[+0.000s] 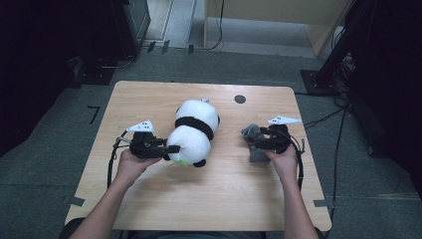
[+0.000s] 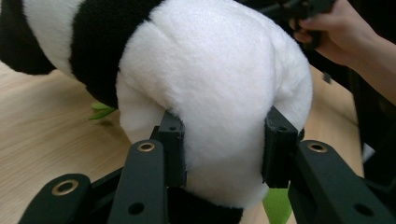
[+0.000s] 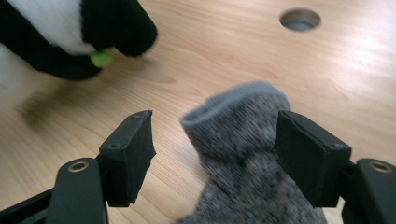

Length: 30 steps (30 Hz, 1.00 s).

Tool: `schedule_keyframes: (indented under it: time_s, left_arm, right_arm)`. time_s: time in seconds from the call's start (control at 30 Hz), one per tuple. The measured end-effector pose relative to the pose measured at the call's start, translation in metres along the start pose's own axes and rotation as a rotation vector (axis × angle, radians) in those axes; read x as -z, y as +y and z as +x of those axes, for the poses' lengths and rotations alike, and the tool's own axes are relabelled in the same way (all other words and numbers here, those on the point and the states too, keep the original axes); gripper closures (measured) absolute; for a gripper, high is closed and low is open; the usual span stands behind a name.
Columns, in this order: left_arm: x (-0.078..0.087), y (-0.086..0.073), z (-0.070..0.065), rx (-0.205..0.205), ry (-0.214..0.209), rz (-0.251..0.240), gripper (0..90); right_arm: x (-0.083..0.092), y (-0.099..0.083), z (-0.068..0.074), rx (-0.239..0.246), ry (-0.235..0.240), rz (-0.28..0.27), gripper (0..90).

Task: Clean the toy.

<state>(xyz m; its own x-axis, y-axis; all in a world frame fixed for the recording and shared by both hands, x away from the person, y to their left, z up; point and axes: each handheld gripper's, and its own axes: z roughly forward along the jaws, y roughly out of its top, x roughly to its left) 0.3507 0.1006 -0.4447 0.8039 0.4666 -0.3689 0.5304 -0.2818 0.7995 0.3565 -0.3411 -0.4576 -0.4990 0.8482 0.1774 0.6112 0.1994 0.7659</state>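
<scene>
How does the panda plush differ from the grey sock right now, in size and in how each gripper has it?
The panda plush is far bigger than the grey sock. The panda is black and white; the sock is mottled grey. The left gripper is squeezed into the panda's white fur, whereas the right gripper stands open with the sock lying between its jaws. Both are soft things resting on the wooden table.

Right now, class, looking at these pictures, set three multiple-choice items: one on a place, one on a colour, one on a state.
1. Where does the sock lie?
A. by the right claw
B. under the panda
C. on the floor

2. What colour is the sock?
A. red
B. grey
C. yellow

3. What is the left claw doing?
A. hanging open over bare table
B. squeezing the panda
C. gripping the sock

Key: 1 A, the sock runs between the right claw's open jaws; 2 B, its knit is speckled grey; 3 B, both pads press into white plush.
</scene>
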Motion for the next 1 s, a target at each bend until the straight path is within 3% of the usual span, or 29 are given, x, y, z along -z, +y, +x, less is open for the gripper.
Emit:
schedule_keyframes:
  time_s: [0.1, 0.3, 0.4, 0.53, 0.6, 0.7, 0.8, 1.0]
  left_arm:
    - [-0.002, 0.0, 0.001, 0.021, 0.02, -0.026, 60.4]
    - [-0.009, 0.001, 0.0, 0.037, 0.045, -0.042, 59.9]
    - [-0.012, 0.001, 0.0, 0.042, 0.056, -0.048, 59.7]
    - [-0.015, 0.002, -0.002, 0.042, 0.068, -0.057, 59.6]
    - [-0.016, 0.002, -0.003, 0.043, 0.07, -0.061, 59.6]
    - [-0.017, 0.002, -0.004, 0.046, 0.077, -0.065, 59.6]
    - [-0.02, 0.002, -0.004, 0.05, 0.081, -0.066, 59.7]
    - [-0.025, 0.002, -0.009, 0.047, 0.096, -0.059, 59.6]
  right_arm:
    - [-0.003, -0.005, -0.006, -0.028, -0.021, 0.029, 30.1]
    - [-0.016, -0.016, -0.01, -0.017, -0.09, 0.128, 37.7]
    - [-0.022, -0.02, -0.011, -0.018, -0.122, 0.157, 49.0]
    - [-0.026, -0.021, -0.008, 0.012, -0.174, 0.181, 71.6]
    - [-0.026, -0.019, -0.006, 0.001, -0.171, 0.176, 76.8]
    - [-0.02, -0.013, -0.001, -0.021, -0.127, 0.123, 78.7]
    - [-0.01, -0.002, 0.013, -0.038, -0.07, 0.029, 78.7]
    - [0.008, 0.019, 0.052, 0.034, 0.031, -0.089, 78.6]
